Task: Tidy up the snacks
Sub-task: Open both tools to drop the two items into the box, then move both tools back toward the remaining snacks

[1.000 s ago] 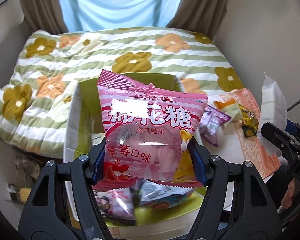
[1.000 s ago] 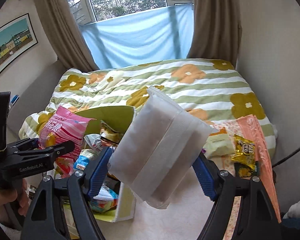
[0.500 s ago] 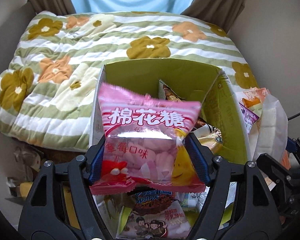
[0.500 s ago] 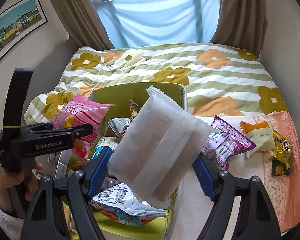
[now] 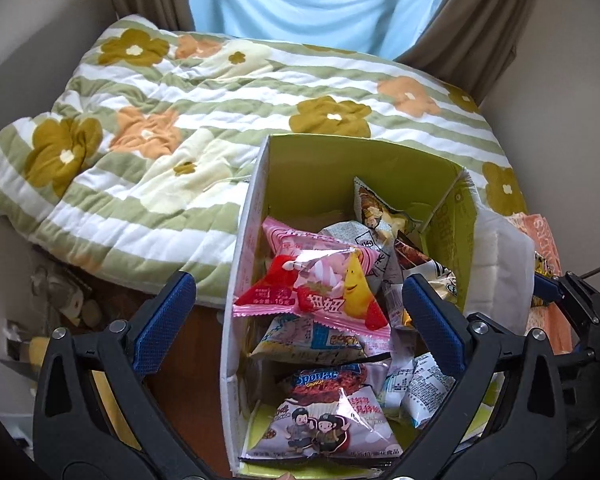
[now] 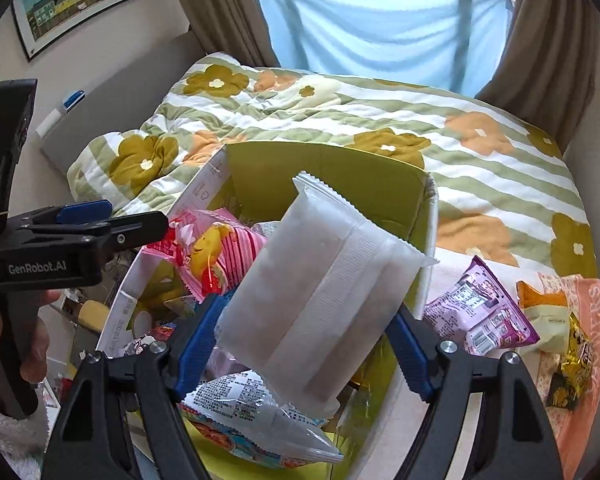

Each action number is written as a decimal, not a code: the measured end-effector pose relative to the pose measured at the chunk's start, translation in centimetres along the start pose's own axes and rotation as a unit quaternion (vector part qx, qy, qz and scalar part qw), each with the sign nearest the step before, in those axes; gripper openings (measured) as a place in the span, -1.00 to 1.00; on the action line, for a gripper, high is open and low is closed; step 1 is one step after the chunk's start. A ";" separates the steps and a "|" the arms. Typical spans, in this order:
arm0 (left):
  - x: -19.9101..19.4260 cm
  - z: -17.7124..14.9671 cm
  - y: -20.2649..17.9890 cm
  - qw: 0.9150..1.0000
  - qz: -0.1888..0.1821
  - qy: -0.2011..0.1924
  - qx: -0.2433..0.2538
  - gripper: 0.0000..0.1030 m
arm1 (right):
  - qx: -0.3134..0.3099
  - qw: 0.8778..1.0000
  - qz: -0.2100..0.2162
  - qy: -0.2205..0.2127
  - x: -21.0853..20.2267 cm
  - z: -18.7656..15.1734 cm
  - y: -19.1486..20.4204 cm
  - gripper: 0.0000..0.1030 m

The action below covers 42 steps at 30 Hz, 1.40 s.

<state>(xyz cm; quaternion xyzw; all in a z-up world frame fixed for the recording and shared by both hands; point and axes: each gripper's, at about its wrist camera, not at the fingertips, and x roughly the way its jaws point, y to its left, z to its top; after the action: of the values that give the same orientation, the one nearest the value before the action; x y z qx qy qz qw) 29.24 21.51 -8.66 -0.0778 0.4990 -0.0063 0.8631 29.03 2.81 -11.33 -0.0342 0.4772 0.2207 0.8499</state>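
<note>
Item under handling: white pouch [image 6: 320, 304], a sealed plain sachet w/ crimped ends and a centre seam, held tilted above the green box [image 6: 328, 168], lower corner over the packets already inside. Judged light, puffy and soft: film wrap likely slick, contents probably crushable, so firm squeeze not advised. Best purchase looks to be across the flat sides at mid-body, as gripped now; the crimped end seams are thin and would prob. slip or fold. Right gripper [image 6: 304, 344]: blue pads pressed on both sides of the pouch's lower half, jaws approx. half spread, pouch wedged between, no visible sag. Left gripper [image 5: 298, 320]: jaws have just been opening and now stand fully wide, pads clear on either side; nothing clamped. Pink marshmallow bag [image 5: 316, 284] sits loose between and below them, lying on top of the heap in the box, no pad touching it — judged released. Same bag is light, air-filled, glossy; would slide if stacked high. Box sits at the bed edge against the flowered quilt [image 5: 148, 128], already well filled w/ mixed packets. Still outside, to the right on the pale surface: purple packet [image 6: 480, 316], a yellow-black wrapped sweet [image 6: 572, 364] and a cream-orange sachet [image 6: 544, 312]. Judgement: pouch next to go in; low drop onto the heap suffices.
</note>
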 end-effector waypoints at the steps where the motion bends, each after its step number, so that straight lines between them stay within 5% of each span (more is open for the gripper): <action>1: -0.1 -0.2 0.2 1.000 0.001 -0.001 -0.004 0.99 | 0.000 1.000 -0.001 0.000 0.2 0.1 0.1 0.50; 3: -0.4 -0.4 0.6 1.000 0.005 -0.002 -0.011 0.99 | -0.003 1.000 0.001 -0.004 0.4 0.2 0.4 0.54; 7: -0.8 -1.0 1.1 1.000 0.007 -0.003 -0.022 0.99 | -0.014 0.999 0.011 -0.029 -0.6 -0.1 0.8 0.92; 25: -3.4 -4.1 -1.1 0.999 -0.033 -0.008 0.028 0.99 | 0.028 0.997 -0.042 -0.058 -5.9 -3.7 1.1 0.92; 37: -4.7 -4.7 -11.0 0.984 -0.116 -0.020 0.132 0.99 | 0.115 0.982 -0.125 -0.083 -12.4 -7.9 -5.4 0.92; 42: -3.9 -4.9 -16.7 0.978 -0.119 -0.014 0.169 0.99 | 0.141 0.976 -0.136 -0.091 -14.3 -9.2 -10.3 0.92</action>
<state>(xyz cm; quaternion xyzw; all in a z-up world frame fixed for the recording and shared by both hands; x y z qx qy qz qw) 24.14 4.75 -5.35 0.0099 0.4657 -0.1919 0.8639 19.53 -13.82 -6.12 0.0419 0.4151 0.0356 0.9081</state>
